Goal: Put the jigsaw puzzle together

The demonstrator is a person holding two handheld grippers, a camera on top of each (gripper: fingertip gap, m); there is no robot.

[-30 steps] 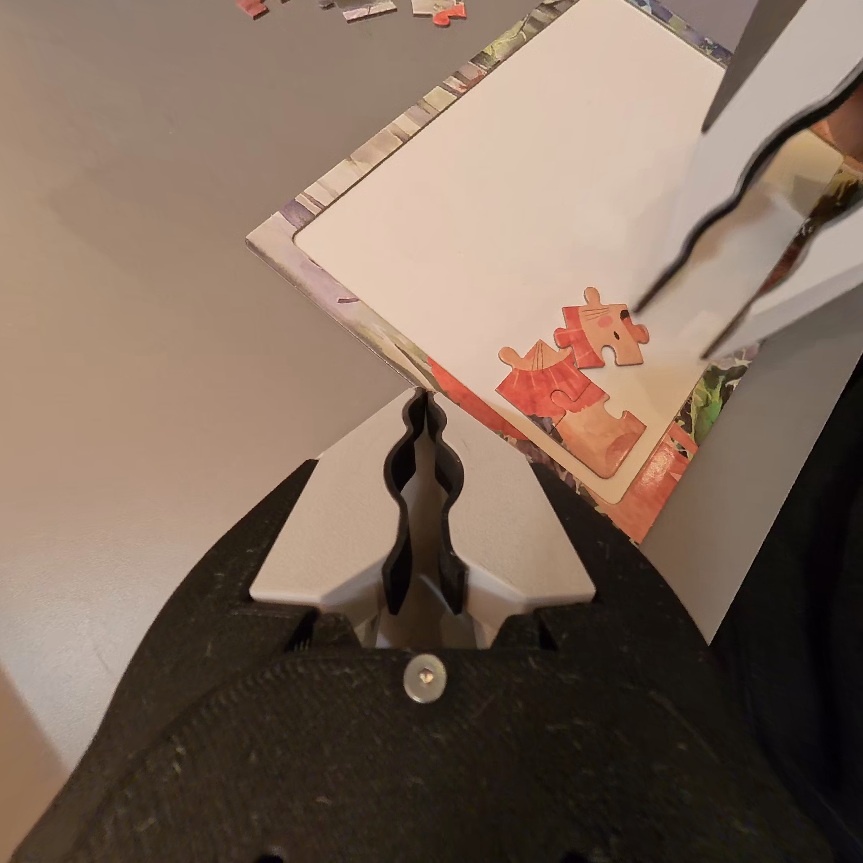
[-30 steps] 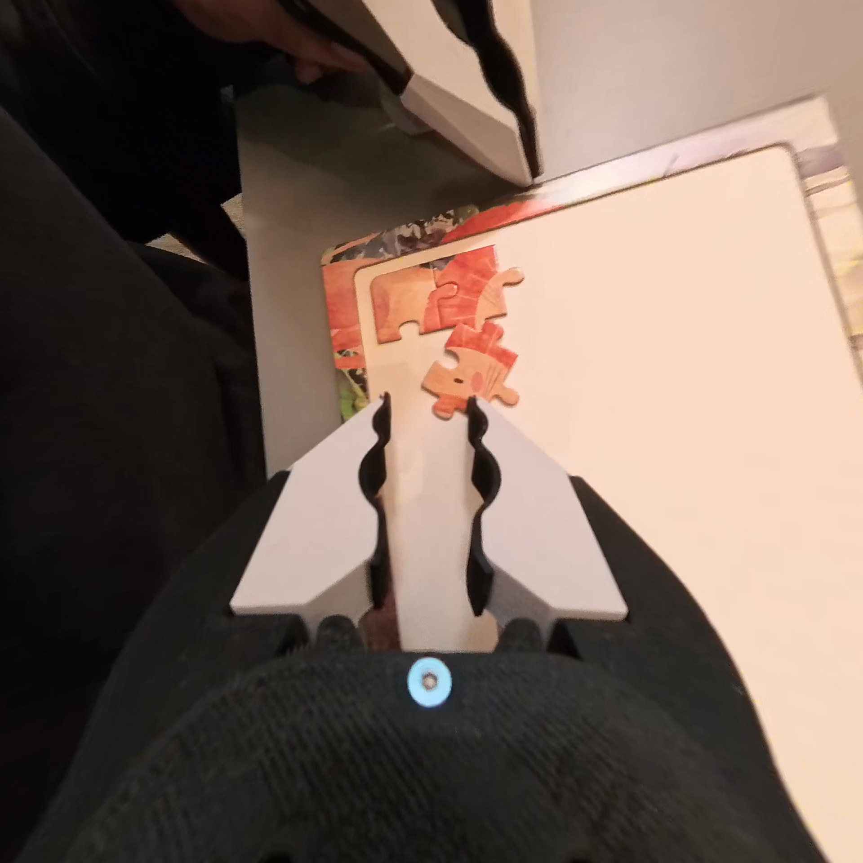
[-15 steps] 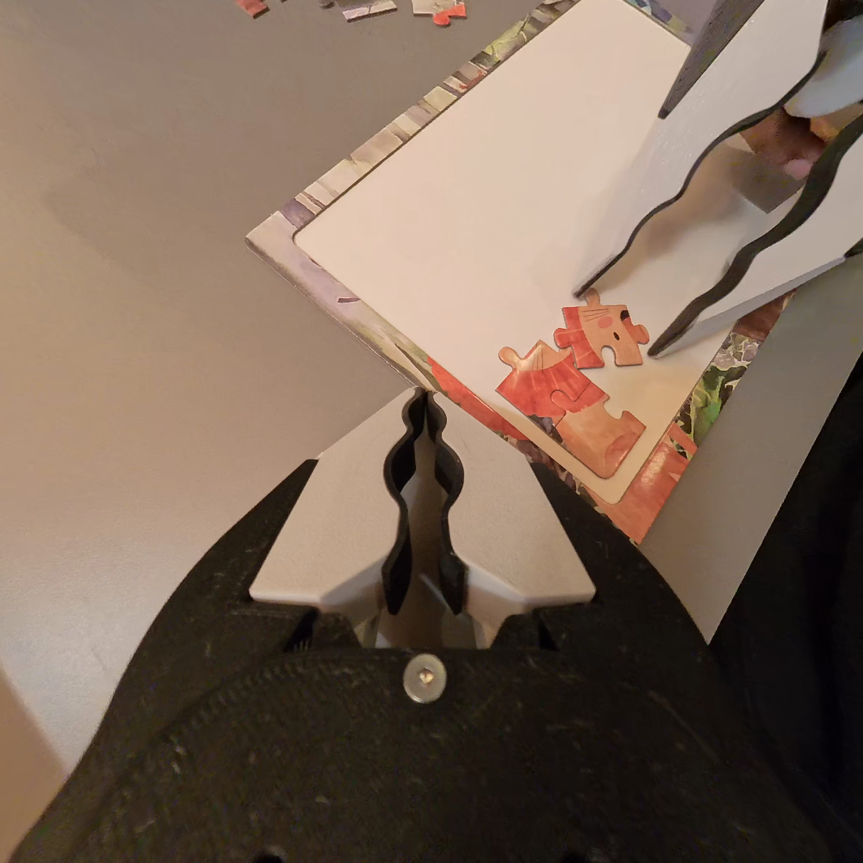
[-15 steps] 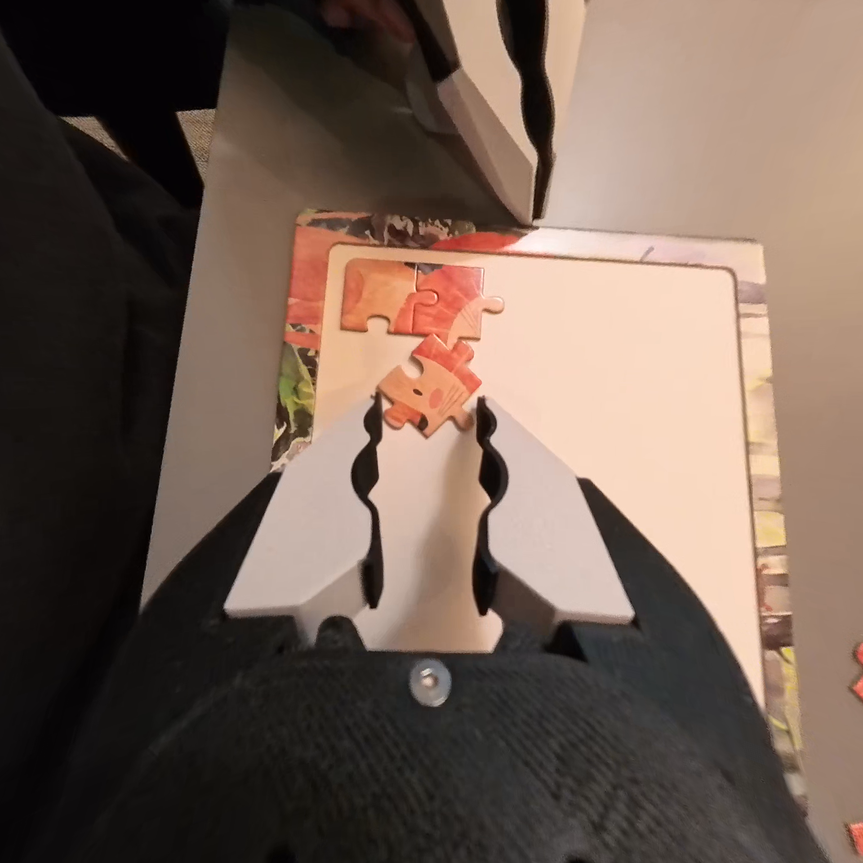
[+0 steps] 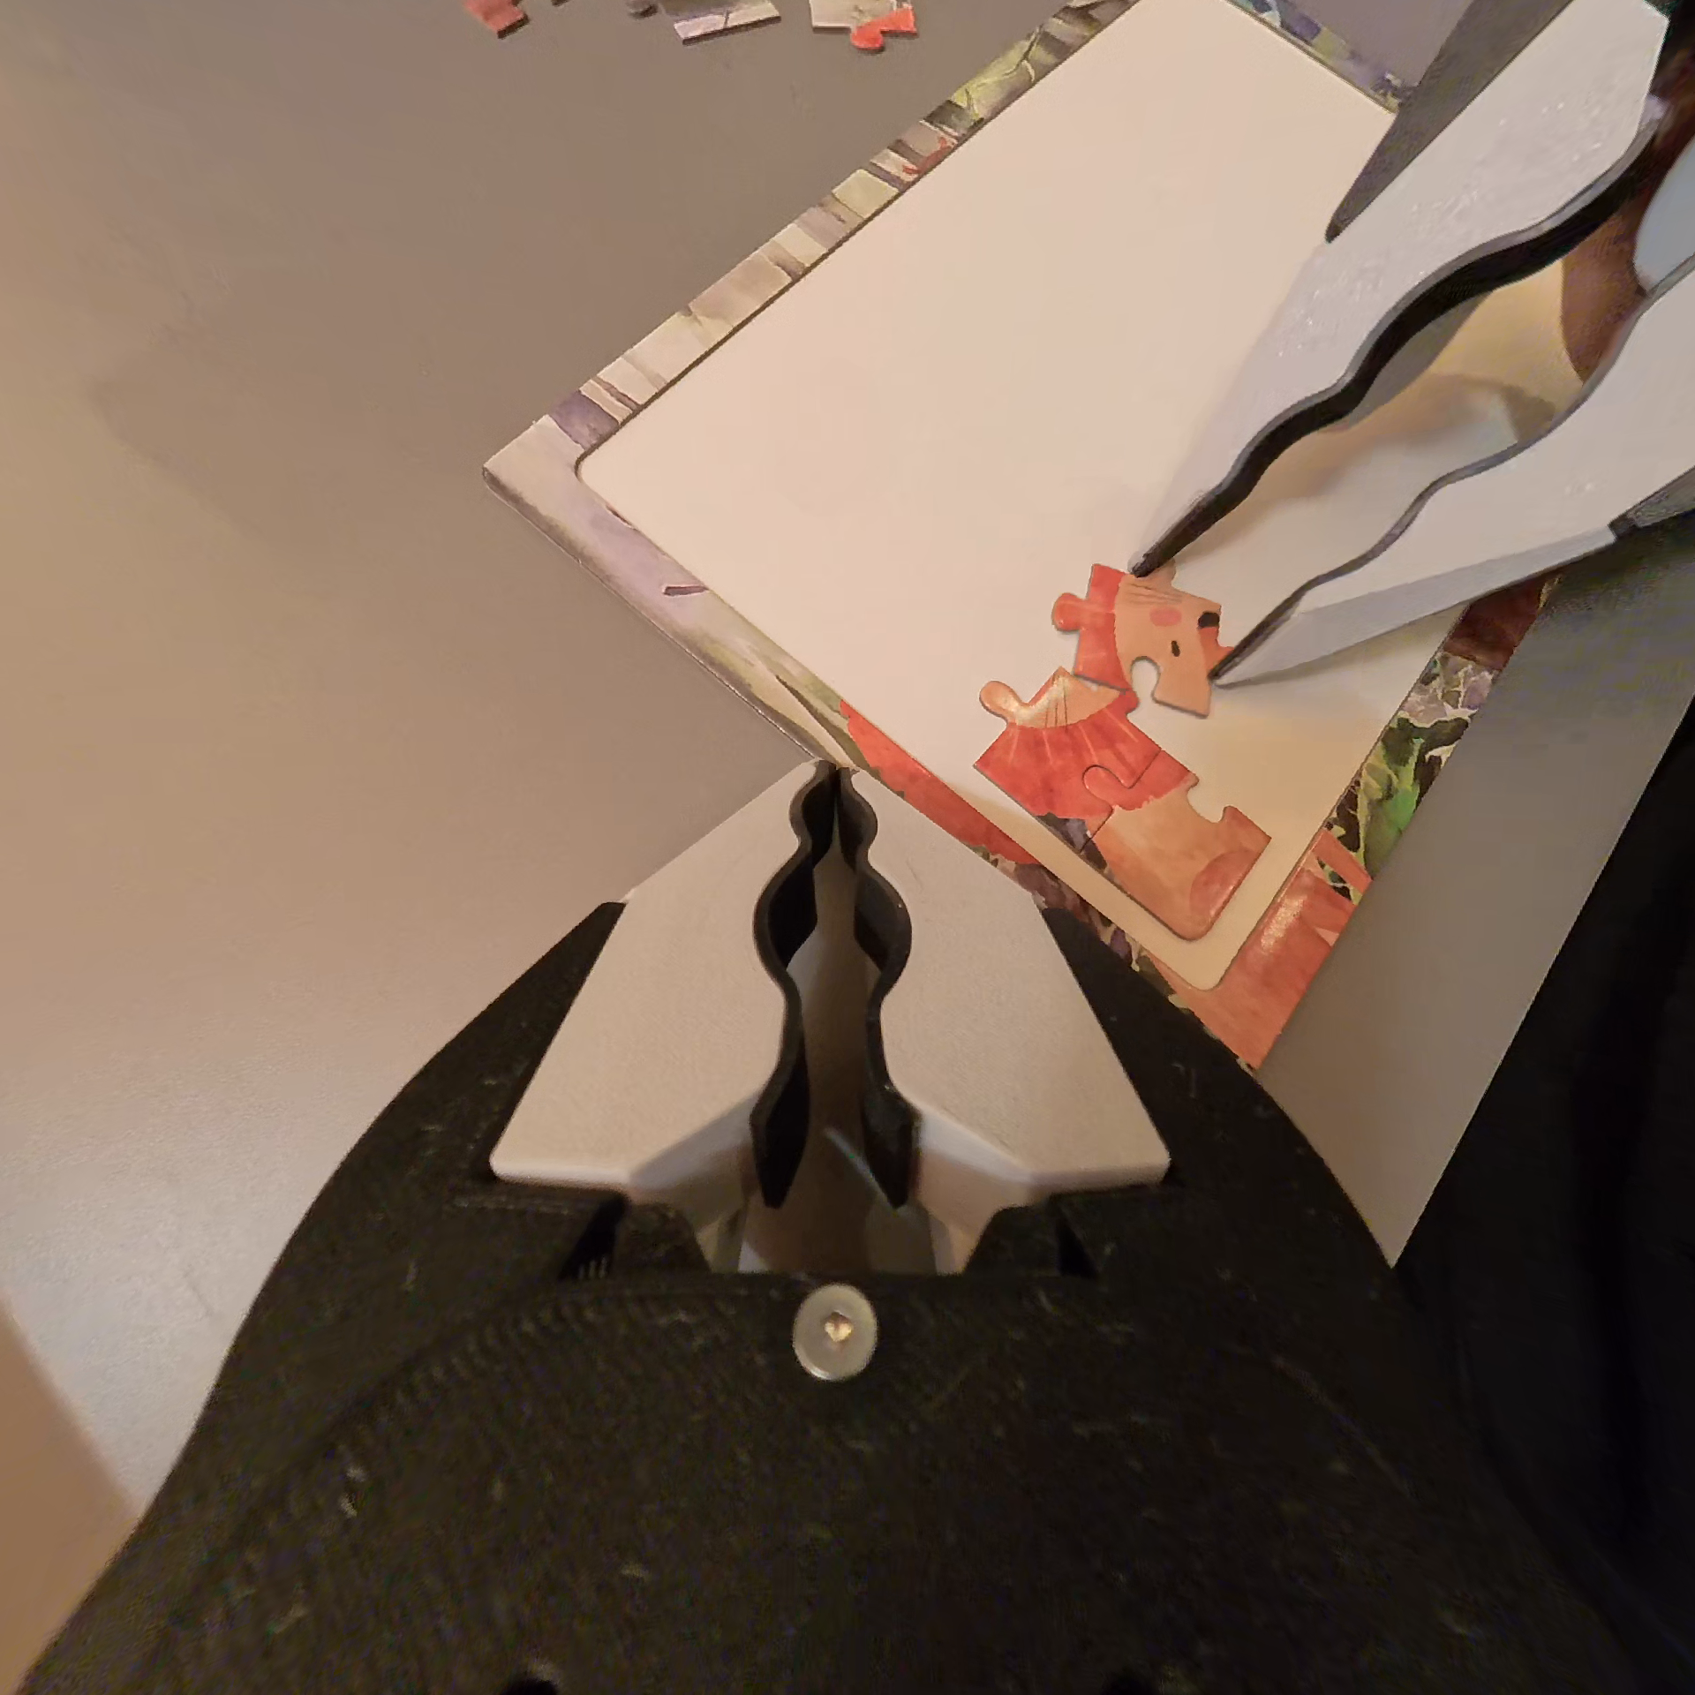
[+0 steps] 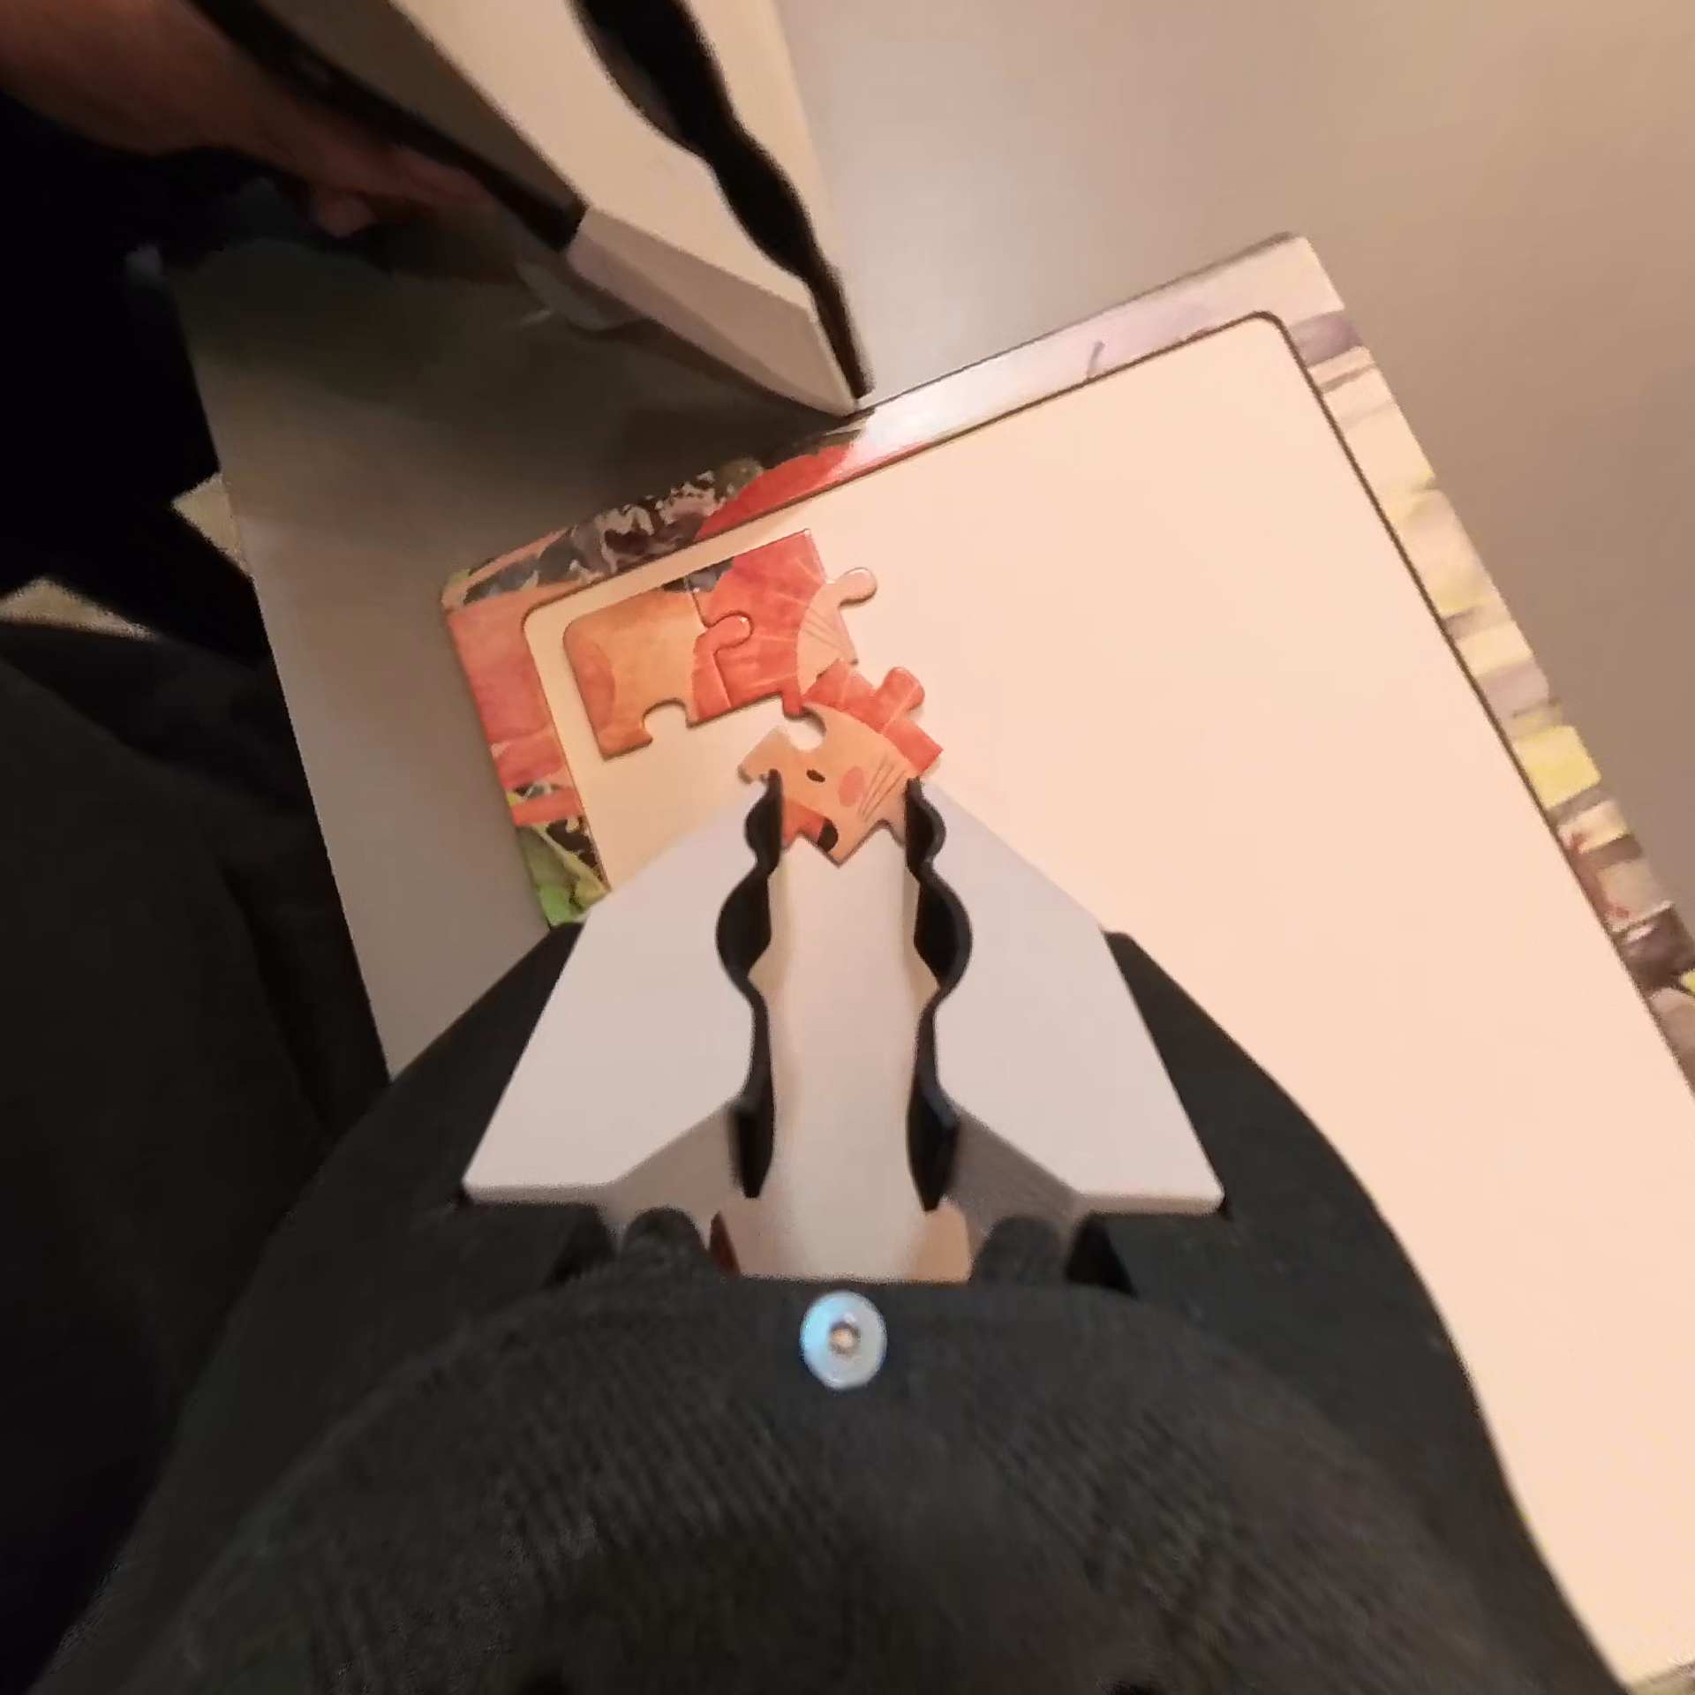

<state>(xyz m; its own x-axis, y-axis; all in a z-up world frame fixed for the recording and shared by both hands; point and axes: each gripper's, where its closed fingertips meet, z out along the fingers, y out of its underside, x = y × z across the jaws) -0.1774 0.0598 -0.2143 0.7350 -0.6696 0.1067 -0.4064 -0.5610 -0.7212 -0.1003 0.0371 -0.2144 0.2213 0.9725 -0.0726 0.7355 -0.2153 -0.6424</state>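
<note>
**Loose piece framed between the right tongs' tips**

In the right wrist view the right tongs [image 6: 842, 791] are seen parted by a moderate gap, and the loose puzzle piece [image 6: 848, 766] is bracketed by the two tips, lying flat on the white inset of the puzzle board [image 6: 1192, 734]. The tips are placed against the piece's two sides; whether it is squeezed or only touched cannot be told. Just beyond the piece, towards 11 o'clock, two joined pieces [image 6: 715, 660] are seated in the board's corner, and the loose piece's upper edge is nearly touching them.

From the left wrist view the same scene is picked up at 2 o'clock: the right tongs [image 5: 1179, 628] are angled down onto the loose puzzle piece [image 5: 1146, 642], with the joined pieces [image 5: 1110, 798] just beside it at 6 o'clock. The left tongs [image 5: 836, 775] are closed with the tips together and nothing gripped, held at the printed border of the puzzle board [image 5: 642, 559], well apart from the loose piece. Spare pieces [image 5: 725, 14] are scattered far off on the table [image 5: 275, 459] at 12 o'clock.
</note>
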